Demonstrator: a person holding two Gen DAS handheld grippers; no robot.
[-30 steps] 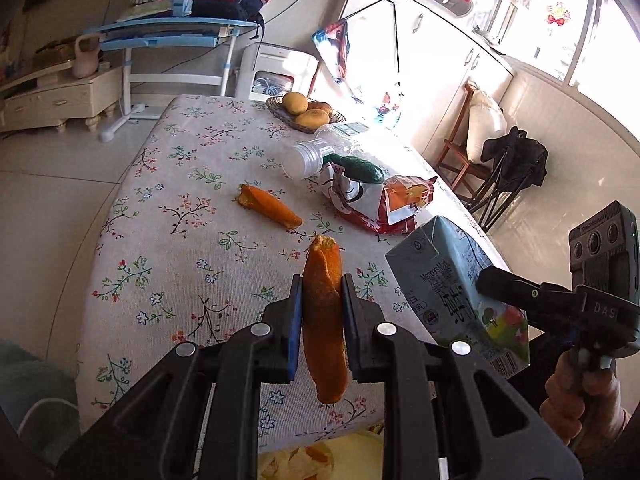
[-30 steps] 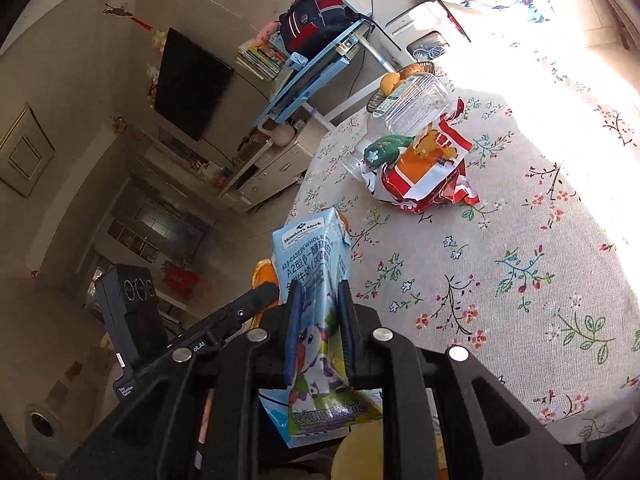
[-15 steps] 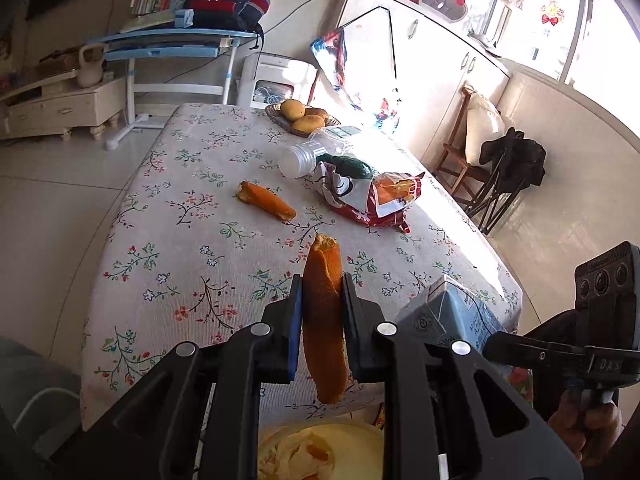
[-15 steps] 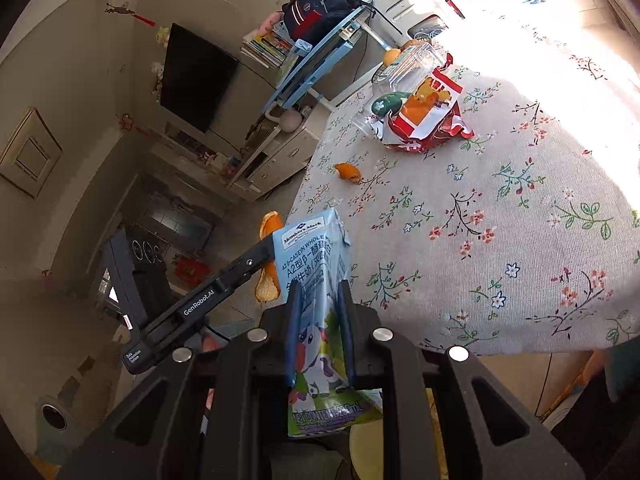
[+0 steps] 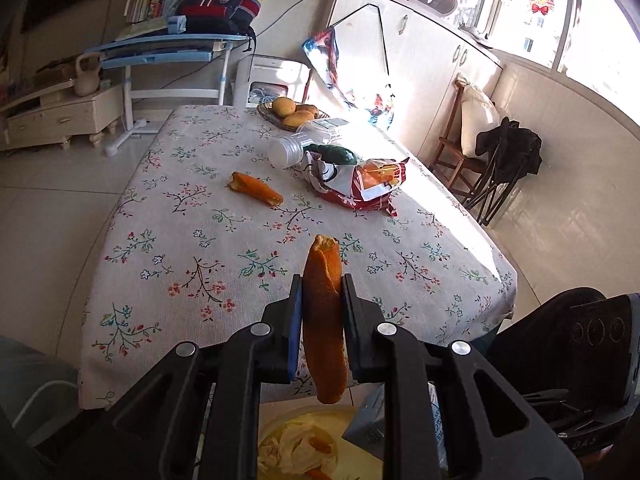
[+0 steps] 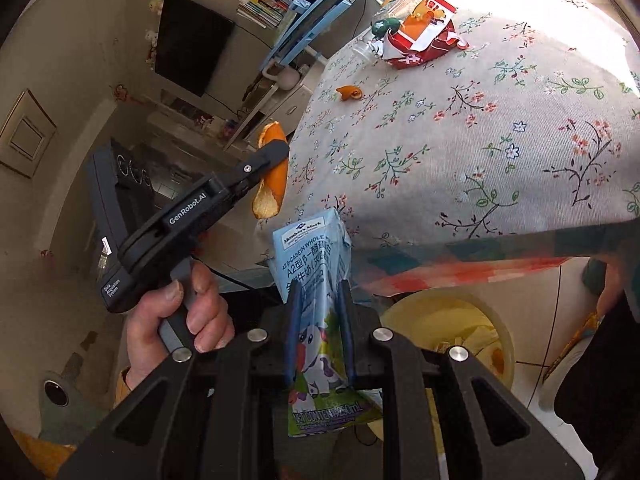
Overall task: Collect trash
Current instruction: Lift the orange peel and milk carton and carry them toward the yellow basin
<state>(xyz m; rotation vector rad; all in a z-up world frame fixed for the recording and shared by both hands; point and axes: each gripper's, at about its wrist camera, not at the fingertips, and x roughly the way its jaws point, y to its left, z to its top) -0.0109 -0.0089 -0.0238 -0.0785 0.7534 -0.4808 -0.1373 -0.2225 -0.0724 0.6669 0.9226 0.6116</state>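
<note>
Left hand-held gripper (image 5: pixel 322 316) pinching upright orange peel strip (image 5: pixel 323 320); right hand-held gripper (image 6: pixel 320 336) clamping blue milk carton (image 6: pixel 316 304); both hovering beside round yellow plastic bin (image 6: pixel 496 320), below, off floral counter (image 6: pixel 480 140).

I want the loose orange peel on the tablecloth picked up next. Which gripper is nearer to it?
Left. The left gripper, shut on a peel strip, hangs off the table's near edge facing the loose orange peel. The right gripper, holding the milk carton, sits lower, below the tabletop.

We count two orange peels (image 5: pixel 323 320) (image 5: pixel 256 188) — one milk carton (image 6: pixel 316 300), one snack bag (image 5: pixel 360 180), one clear bottle (image 5: pixel 304 142), one yellow bin (image 6: pixel 448 332) — and three fruits (image 5: pixel 294 112) in a basket.
</note>
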